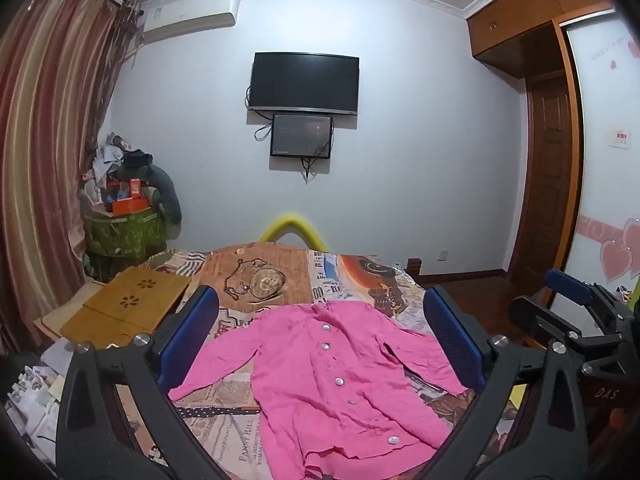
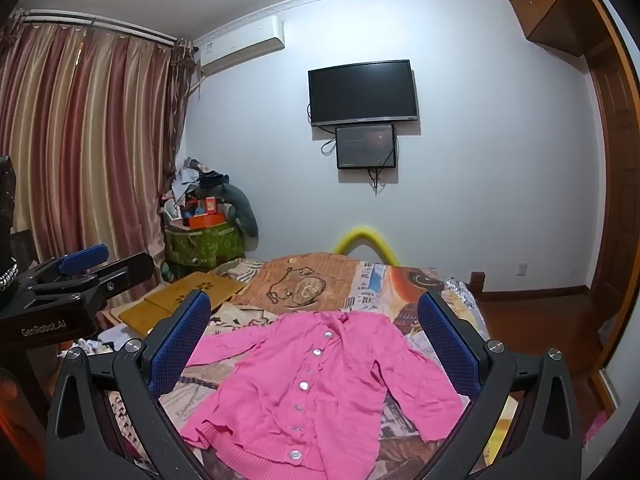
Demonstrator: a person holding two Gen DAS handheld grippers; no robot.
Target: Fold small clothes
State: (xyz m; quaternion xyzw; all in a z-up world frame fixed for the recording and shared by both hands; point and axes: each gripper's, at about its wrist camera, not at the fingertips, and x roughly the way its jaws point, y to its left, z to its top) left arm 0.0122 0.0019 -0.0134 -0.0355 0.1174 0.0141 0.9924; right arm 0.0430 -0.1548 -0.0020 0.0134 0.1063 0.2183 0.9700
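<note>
Pink cardigan (image 1: 328,380) lies buttoned and spread flat on the printed bedspread (image 1: 256,280), sleeves out, unfolded. Our left gripper (image 1: 320,344) and right gripper (image 2: 316,344) gape wide, empty, seemingly above it. All folding remains.

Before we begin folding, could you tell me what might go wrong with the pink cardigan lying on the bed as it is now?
1. The pink cardigan lies rumpled, so a pinch may catch several layers and fold crooked.
2. Its buttons run down the middle; pads closing there could slip.
3. The left gripper and right gripper hover open close together; crossing for the sleeves risks a collision, or grabbing the patterned bedsheet too.
</note>
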